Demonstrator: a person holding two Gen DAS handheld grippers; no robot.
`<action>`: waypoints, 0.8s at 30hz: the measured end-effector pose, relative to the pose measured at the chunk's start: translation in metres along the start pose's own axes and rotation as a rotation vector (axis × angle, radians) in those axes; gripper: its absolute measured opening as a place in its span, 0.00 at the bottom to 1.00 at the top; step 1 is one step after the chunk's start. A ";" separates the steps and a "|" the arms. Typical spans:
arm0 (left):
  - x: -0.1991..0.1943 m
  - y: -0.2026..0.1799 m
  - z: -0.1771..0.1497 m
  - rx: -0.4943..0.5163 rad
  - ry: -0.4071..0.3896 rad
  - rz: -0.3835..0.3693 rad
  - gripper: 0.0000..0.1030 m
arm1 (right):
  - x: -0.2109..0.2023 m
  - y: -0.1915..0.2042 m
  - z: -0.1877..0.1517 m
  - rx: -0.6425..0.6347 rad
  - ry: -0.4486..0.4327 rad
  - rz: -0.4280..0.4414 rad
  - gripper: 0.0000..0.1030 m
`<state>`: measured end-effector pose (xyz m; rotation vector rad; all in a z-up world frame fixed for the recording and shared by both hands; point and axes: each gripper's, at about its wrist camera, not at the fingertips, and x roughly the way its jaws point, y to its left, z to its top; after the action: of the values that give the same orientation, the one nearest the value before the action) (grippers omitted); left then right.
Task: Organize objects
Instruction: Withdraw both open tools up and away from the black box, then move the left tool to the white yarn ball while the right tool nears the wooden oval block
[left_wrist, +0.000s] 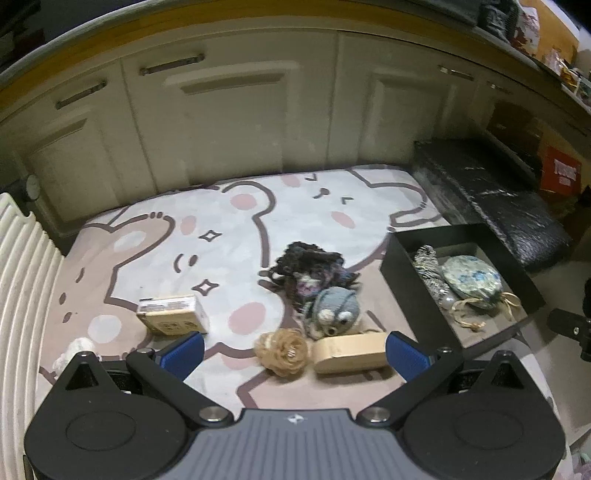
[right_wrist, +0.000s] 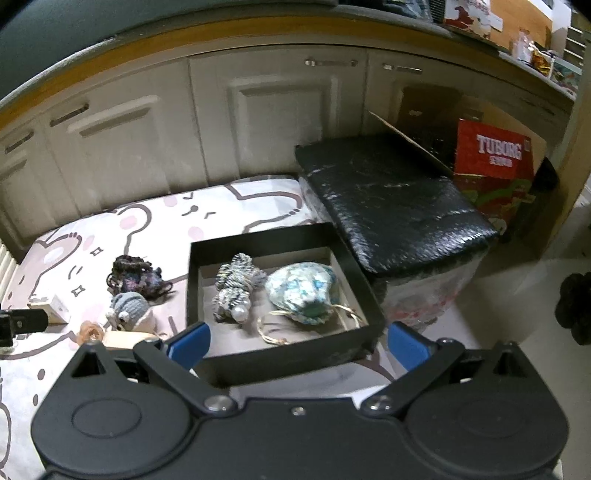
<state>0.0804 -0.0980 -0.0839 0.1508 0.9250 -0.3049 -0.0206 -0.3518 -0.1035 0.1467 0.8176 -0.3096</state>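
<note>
Cartoon-print mat (left_wrist: 229, 221) before cream cabinets (left_wrist: 229, 122); black tray (right_wrist: 280, 358) at its right edge, both claws wide and empty.

Left claw (left_wrist: 293, 350): jaws spread wide, holding nothing, hovering low over the mat; a tan scrunchie (left_wrist: 282, 352) and a beige oval case (left_wrist: 349, 356) lie between the blue pads (left_wrist: 404, 354), contact with the right pad cannot be told. Just beyond: grey knitted toy (left_wrist: 332, 306), dark scrunchie (left_wrist: 308, 267), and a small carton (left_wrist: 171, 314) to the left. Right claw (right_wrist: 297, 347): jaws equally wide, empty, straddling the tray's near wall without a clear touch. Tray contents: striped knitted piece with pearls (right_wrist: 236, 288) on the left, blue-speckled drawstring pouch (right_wrist: 303, 291) on the right, side by side. Black wrapped bundle (right_wrist: 391, 206) stands beside the tray, a red box (right_wrist: 493, 162) behind it.
</note>
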 end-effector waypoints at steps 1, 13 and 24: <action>0.001 0.003 0.000 -0.005 -0.002 0.006 1.00 | 0.001 0.003 0.001 -0.004 -0.002 0.003 1.00; 0.003 0.043 0.002 -0.052 -0.035 0.067 1.00 | 0.017 0.049 0.015 -0.042 -0.014 0.062 1.00; 0.003 0.093 -0.005 -0.138 -0.081 0.115 1.00 | 0.034 0.085 0.021 -0.037 -0.034 0.158 1.00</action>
<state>0.1085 -0.0089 -0.0896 0.0643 0.8501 -0.1390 0.0438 -0.2840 -0.1133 0.1700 0.7728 -0.1480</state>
